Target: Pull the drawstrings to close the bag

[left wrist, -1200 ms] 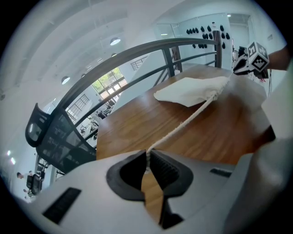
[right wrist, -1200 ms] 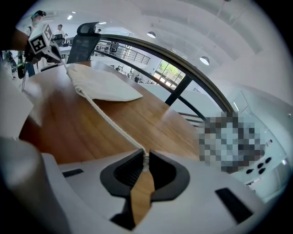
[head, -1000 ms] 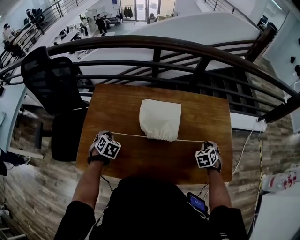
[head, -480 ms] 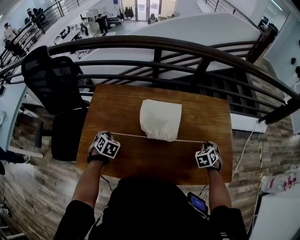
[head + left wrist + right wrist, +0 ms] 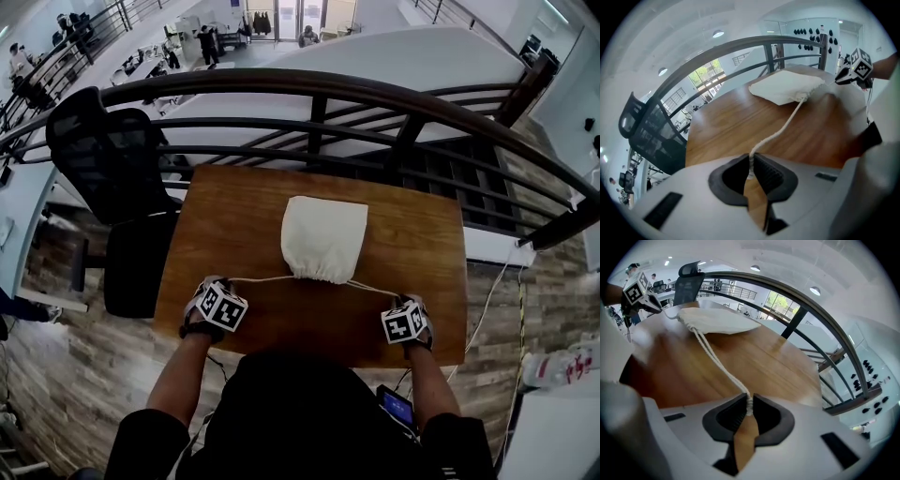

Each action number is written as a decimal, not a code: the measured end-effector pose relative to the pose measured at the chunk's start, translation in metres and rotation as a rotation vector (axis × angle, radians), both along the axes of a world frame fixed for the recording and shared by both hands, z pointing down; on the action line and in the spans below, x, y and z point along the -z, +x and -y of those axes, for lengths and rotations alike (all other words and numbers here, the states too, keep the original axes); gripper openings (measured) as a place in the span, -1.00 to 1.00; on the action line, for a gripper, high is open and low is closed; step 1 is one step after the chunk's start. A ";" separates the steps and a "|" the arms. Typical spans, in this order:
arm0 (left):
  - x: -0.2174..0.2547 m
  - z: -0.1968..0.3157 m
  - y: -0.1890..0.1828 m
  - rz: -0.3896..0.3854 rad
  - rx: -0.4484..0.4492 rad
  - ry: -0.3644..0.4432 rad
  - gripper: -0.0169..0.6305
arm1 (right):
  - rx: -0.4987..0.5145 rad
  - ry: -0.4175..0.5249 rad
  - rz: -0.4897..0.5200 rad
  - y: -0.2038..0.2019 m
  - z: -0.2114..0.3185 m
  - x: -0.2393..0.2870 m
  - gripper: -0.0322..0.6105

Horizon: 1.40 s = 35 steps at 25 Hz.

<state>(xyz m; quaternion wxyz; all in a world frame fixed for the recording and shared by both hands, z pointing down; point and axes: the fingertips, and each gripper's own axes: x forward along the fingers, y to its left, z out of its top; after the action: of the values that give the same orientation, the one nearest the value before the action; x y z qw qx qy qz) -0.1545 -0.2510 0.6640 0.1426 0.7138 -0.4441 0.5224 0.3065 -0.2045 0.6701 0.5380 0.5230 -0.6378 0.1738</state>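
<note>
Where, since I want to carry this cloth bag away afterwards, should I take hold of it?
Probably at the gathered mouth of the bag, coming from the near side: the cloth bunches into a narrow neck there, while the body lies flat and wide.

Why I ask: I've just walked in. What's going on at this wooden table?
A person is closing a white cloth bag that lies on the table, with a gripper in each hand. The left gripper is shut on the left drawstring, and the right gripper is shut on the right drawstring. Both cords run out sideways from the bag's near end, whose mouth already looks gathered shut.
</note>
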 end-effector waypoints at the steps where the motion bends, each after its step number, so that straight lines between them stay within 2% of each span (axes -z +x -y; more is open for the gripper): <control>1: -0.003 -0.005 0.003 -0.005 -0.002 -0.009 -0.83 | 0.009 -0.007 0.008 -0.006 -0.003 -0.002 -0.78; 6: -0.015 -0.031 0.019 -0.049 -0.010 -0.053 -0.83 | 0.042 -0.032 0.043 -0.035 -0.020 -0.005 -0.78; 11: -0.022 -0.055 0.036 -0.085 -0.021 -0.091 -0.83 | 0.024 -0.056 0.107 -0.052 -0.038 -0.009 -0.78; 16: -0.023 -0.077 0.054 -0.116 -0.085 -0.115 -0.83 | 0.062 -0.072 0.121 -0.079 -0.056 -0.014 -0.76; 18: -0.023 -0.086 0.062 -0.122 -0.122 -0.118 -0.80 | 0.076 -0.077 0.134 -0.088 -0.065 -0.015 -0.68; 20: -0.024 -0.093 0.068 -0.142 -0.148 -0.132 -0.42 | 0.085 -0.088 0.161 -0.096 -0.071 -0.017 -0.33; 21: -0.024 -0.095 0.070 -0.154 -0.156 -0.141 -0.33 | 0.086 -0.088 0.174 -0.099 -0.072 -0.016 -0.28; 24: -0.025 -0.100 0.071 -0.165 -0.177 -0.154 -0.17 | 0.076 -0.064 0.189 -0.106 -0.074 -0.010 -0.16; 29: -0.014 -0.091 0.066 -0.199 -0.182 -0.121 -0.17 | 0.049 -0.006 0.168 -0.109 -0.071 0.003 -0.17; 32: 0.002 -0.071 0.066 -0.239 -0.170 -0.070 -0.17 | 0.011 0.076 0.185 -0.105 -0.056 0.021 -0.24; 35: 0.023 -0.049 0.068 -0.289 -0.161 -0.019 -0.20 | -0.061 0.175 0.250 -0.101 -0.040 0.050 -0.35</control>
<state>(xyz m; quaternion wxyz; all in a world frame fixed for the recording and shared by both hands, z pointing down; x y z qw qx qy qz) -0.0868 -0.2020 0.6408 0.1692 0.8134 -0.3554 0.4283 0.2058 -0.1642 0.6206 0.4012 0.5612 -0.6965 0.1974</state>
